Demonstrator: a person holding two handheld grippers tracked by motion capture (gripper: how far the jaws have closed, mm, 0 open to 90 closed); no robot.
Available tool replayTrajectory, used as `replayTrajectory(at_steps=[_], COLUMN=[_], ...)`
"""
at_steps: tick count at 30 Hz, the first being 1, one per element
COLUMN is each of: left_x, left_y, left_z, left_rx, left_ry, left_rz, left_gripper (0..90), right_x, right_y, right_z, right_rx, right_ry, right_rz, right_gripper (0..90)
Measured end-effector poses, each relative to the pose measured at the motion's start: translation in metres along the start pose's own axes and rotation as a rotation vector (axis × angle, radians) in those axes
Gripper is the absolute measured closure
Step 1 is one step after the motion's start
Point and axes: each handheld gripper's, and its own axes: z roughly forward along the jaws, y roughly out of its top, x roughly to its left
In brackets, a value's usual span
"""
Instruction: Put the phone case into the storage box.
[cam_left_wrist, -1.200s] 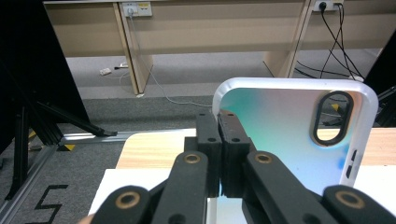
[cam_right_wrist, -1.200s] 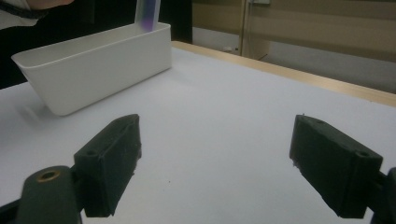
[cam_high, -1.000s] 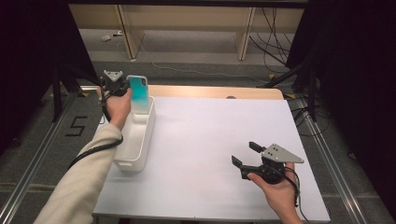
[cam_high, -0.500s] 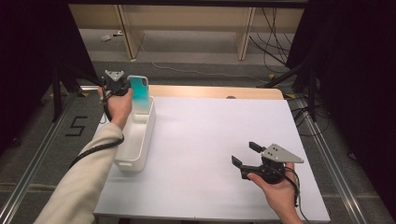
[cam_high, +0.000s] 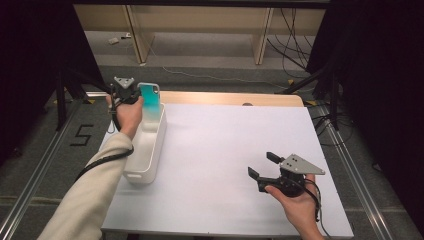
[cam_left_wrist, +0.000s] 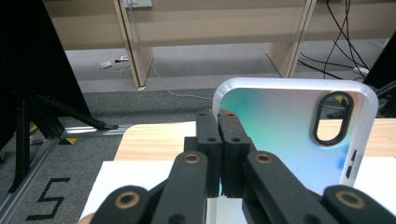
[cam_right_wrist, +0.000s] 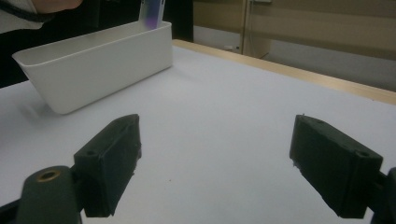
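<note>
Jaws of the left gripper (cam_high: 131, 94) are pinched tight on the left edge of a white-rimmed phone case with a teal-to-pale gradient back and an oval camera cutout (cam_left_wrist: 299, 135). In the high view the phone case (cam_high: 149, 98) stands upright at the far end of a long white plastic bin (cam_high: 150, 145); whether it touches the bin I cannot tell. The bin lies along the left edge of the white table (cam_high: 225, 150), its far end near the far left corner, beside the bare wooden strip (cam_high: 230, 98) along the far edge. Near the front right corner, the right gripper (cam_high: 264, 167) rests in the person's hand just over the white surface, its jaws spread wide with nothing between them, well apart from the bin.
</note>
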Motion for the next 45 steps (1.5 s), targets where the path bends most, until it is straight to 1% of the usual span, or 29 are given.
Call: replayTrajectory(at_steps=[2,3,6,11,12,13,14,20,22,25,29,31,35,45], left_x=[0.0,0.0,0.0,0.0,0.0,0.0,0.0,0.0,0.001,0.001,0.001,0.001,0.002,0.002], left_y=[-0.001,-0.001,-0.002,-0.003,-0.003,-0.003,-0.004,-0.006,-0.006,-0.007,-0.008,-0.009,-0.009,-0.011], left_z=[0.0,0.0,0.001,0.002,0.002,0.001,0.002,0.002,0.003,0.003,0.004,0.004,0.004,0.005], left_rx=[0.003,0.005,0.006,0.01,0.011,0.013,0.014,0.019,0.02,0.024,0.027,0.028,0.032,0.035], left_ry=[0.0,0.001,-0.001,-0.001,-0.002,-0.001,-0.002,0.001,-0.001,0.0,-0.001,-0.002,-0.001,0.0], left_rz=[0.001,0.001,0.002,-0.002,0.0,0.001,0.003,-0.001,0.001,0.002,0.002,-0.002,-0.003,-0.005], left_gripper=[88.3,88.3,88.3,88.3,88.3,88.3,88.3,88.3,88.3,88.3,88.3,88.3,88.2,88.2], right_x=[0.0,0.0,0.0,0.0,0.0,0.0,0.0,0.0,0.0,0.0,0.0,0.0,0.0,0.0], right_y=[0.0,0.0,0.0,0.0,0.0,0.0,0.0,0.0,0.0,0.0,0.0,0.0,0.0,0.0], right_z=[-0.001,0.001,0.0,0.001,0.001,0.0,0.0,0.0,0.0,0.0,0.001,0.0,0.001,0.0], right_rx=[0.009,-0.009,0.004,-0.012,-0.011,0.004,-0.002,0.004,-0.003,0.0,-0.002,0.006,-0.002,0.006], right_ry=[-0.011,-0.001,-0.007,-0.001,-0.001,-0.008,-0.006,-0.005,-0.005,-0.011,-0.005,-0.008,-0.005,-0.007], right_rz=[-0.007,0.002,-0.005,0.002,0.001,-0.005,-0.002,-0.003,-0.001,-0.004,-0.001,-0.004,-0.002,-0.004], right_gripper=[17.7,17.7,17.7,17.7,17.7,17.7,17.7,17.7,17.7,17.7,17.7,17.7,17.7,17.7])
